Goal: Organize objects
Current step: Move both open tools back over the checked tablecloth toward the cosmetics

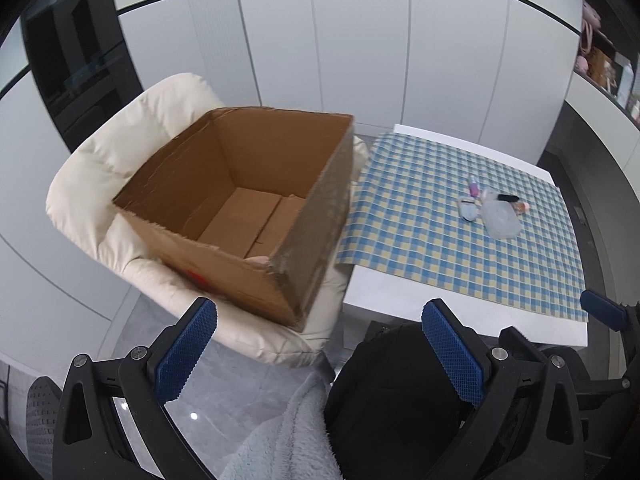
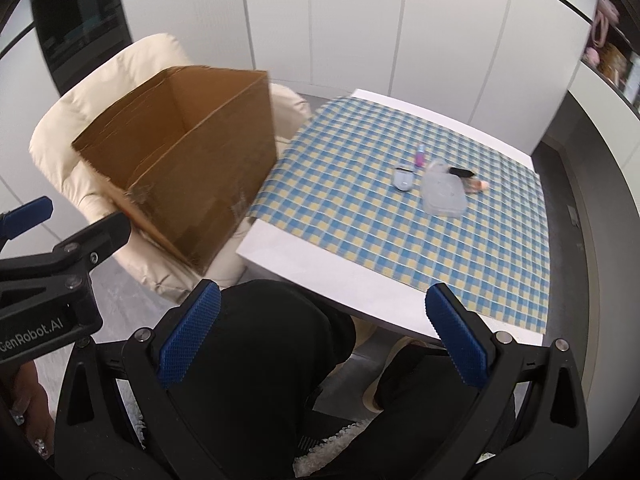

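An open brown cardboard box [image 1: 240, 200] sits tilted on a cream padded chair [image 1: 120, 160], left of a white table with a blue-and-yellow checked cloth [image 1: 420, 220]. On the cloth lie several small items: a clear plastic container [image 1: 500, 218], a pink-purple little bottle [image 1: 473, 189], a small pale case [image 1: 468, 211], a black object [image 1: 509, 198]. My left gripper [image 1: 320, 320] is open and holds nothing, low in front of the box. My right gripper [image 2: 324, 300] is open too, short of the table's near edge [image 2: 320, 280]. The box [image 2: 180, 160] and container [image 2: 442, 192] also show in the right wrist view.
Black-trousered knees [image 2: 260, 360] and a grey fleece [image 1: 280, 440] lie under both grippers. A small pale pink thing [image 1: 258, 259] shows at the box's near inner corner. White cabinet panels [image 1: 360, 60] stand behind; a shelf with toys [image 1: 600, 64] is at the far right.
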A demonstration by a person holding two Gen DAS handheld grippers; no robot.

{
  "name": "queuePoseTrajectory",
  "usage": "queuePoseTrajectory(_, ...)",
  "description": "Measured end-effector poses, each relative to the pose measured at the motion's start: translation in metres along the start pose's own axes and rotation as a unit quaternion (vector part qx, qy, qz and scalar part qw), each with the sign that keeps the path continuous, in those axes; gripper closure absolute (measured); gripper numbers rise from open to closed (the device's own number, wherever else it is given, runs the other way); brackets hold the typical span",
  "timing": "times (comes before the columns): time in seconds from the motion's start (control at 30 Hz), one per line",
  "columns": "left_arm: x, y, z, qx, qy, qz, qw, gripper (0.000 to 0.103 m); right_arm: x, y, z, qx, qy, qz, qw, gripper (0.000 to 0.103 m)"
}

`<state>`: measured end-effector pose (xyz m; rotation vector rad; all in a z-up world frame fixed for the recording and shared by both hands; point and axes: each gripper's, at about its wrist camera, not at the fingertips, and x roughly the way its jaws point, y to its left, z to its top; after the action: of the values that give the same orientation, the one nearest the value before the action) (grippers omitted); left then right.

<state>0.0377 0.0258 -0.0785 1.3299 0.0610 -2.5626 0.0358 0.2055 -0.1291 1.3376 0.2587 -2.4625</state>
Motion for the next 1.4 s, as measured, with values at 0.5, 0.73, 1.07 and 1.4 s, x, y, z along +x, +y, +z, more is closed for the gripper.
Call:
queuePoseTrajectory(0.5,0.022,-0.068,0.012,0.06,0.012,-0.042,0.9972,0.001,0.011,-0.068,-0.015,0.079,0.013,-0.039,0.996,0.0)
queuePoseTrajectory(0.73,0.03,-0.096,0.015,0.085,0.017,-0.058,0.9945,0.001,0.014,-0.092,-0.02,0.101,0.016,-0.057,0.993,0.0)
queuePoseTrajectory(1.07,0.045,-0.114,0.022,0.091,0.026,-0.067,0.9933,0.001,0.023,-0.109,-0.02,0.118,0.021,-0.056,0.991,0.0)
queuePoseTrajectory(1.4,0.076,-0.117,0.033,0.084,0.044,-0.066,0.9933,0.001,0.048,-0.126,-0.014,0.134,0.034,-0.064,0.988,0.0)
